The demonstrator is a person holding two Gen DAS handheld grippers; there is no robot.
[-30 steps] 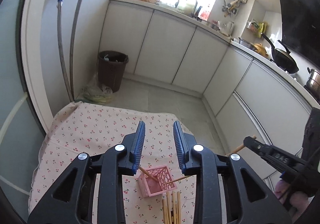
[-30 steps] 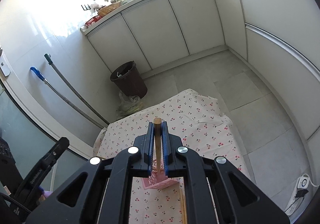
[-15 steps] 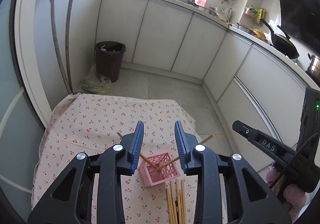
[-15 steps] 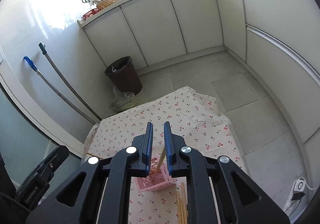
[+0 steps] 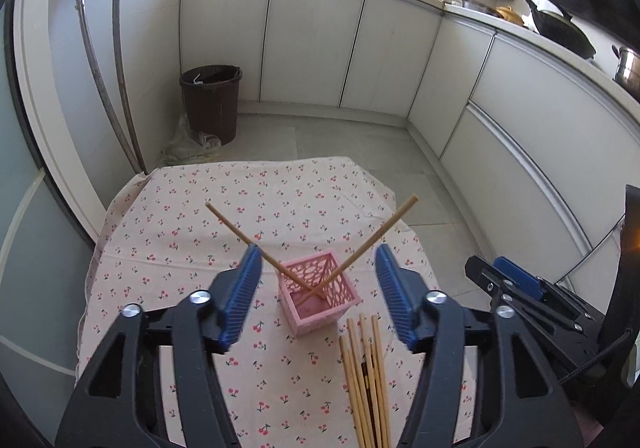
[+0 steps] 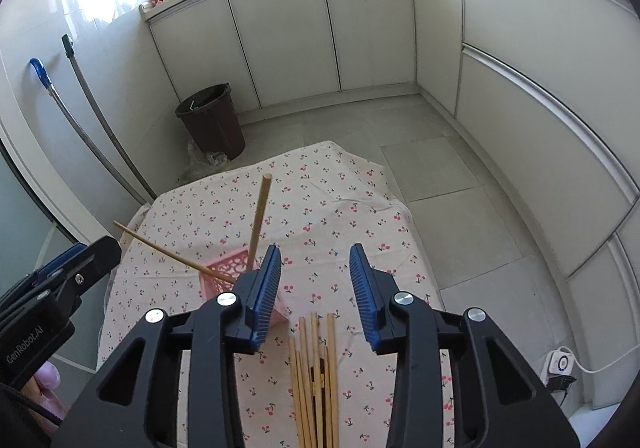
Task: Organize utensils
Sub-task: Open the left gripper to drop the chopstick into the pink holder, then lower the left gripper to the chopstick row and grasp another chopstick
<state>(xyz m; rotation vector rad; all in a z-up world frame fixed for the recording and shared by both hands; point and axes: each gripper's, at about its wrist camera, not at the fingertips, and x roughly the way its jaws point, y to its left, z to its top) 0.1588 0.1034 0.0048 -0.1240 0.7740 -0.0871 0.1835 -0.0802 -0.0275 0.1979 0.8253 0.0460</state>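
A pink lattice basket (image 5: 320,294) stands on the cherry-print cloth (image 5: 200,232). Two wooden chopsticks lean crossed in it, one to the left (image 5: 236,228) and one to the right (image 5: 380,234). A bundle of several chopsticks (image 5: 366,376) lies flat just in front of the basket. My left gripper (image 5: 318,298) is open and empty, above and in front of the basket. My right gripper (image 6: 316,288) is open and empty over the bundle (image 6: 314,372), with the basket (image 6: 224,274) at its left finger. The left (image 6: 168,254) and right (image 6: 260,219) chopsticks show there too.
A brown waste bin (image 5: 212,101) stands on the tiled floor beyond the table, with two mop handles (image 5: 116,63) leaning on the wall at left. White cabinets (image 5: 316,43) run along the back and right. The cloth's far edge (image 5: 260,163) hangs over the table.
My right gripper let go of its chopstick, which now leans in the basket, and drew back, opening wide. My left gripper also opened wider and pulled back.
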